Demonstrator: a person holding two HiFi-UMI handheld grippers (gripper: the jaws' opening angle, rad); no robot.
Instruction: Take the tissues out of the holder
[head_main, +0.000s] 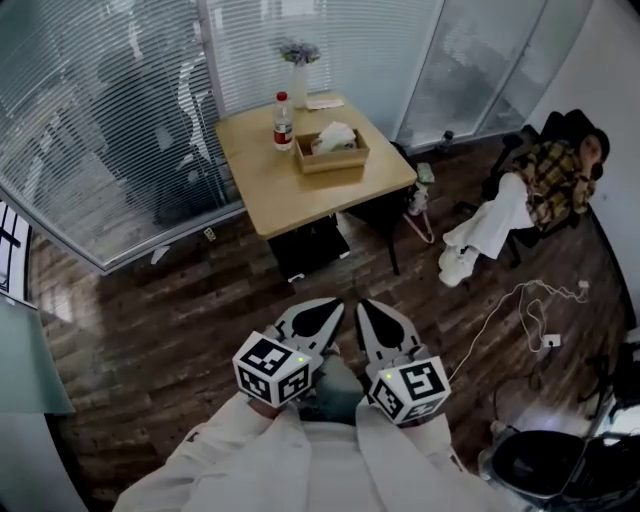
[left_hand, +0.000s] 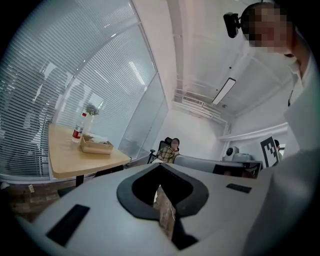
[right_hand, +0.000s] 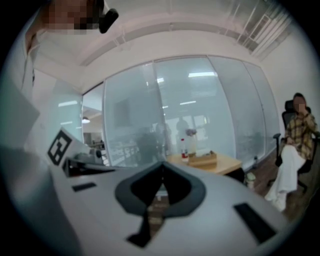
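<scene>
The left claw (head_main: 322, 315) and right claw (head_main: 378, 320) are both closed, empty, well apart from the pale wooden worktop (head_main: 275, 185). Crumpled white tissues (head_main: 335, 134) sit in the open wooden box holder (head_main: 331, 157) near its right edge; walk up, open one claw, pinch only the top.

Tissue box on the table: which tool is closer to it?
Left, just barely. The left tool and right tool sit side by side, far from the tissue box; the left one lines up with it better.
</scene>
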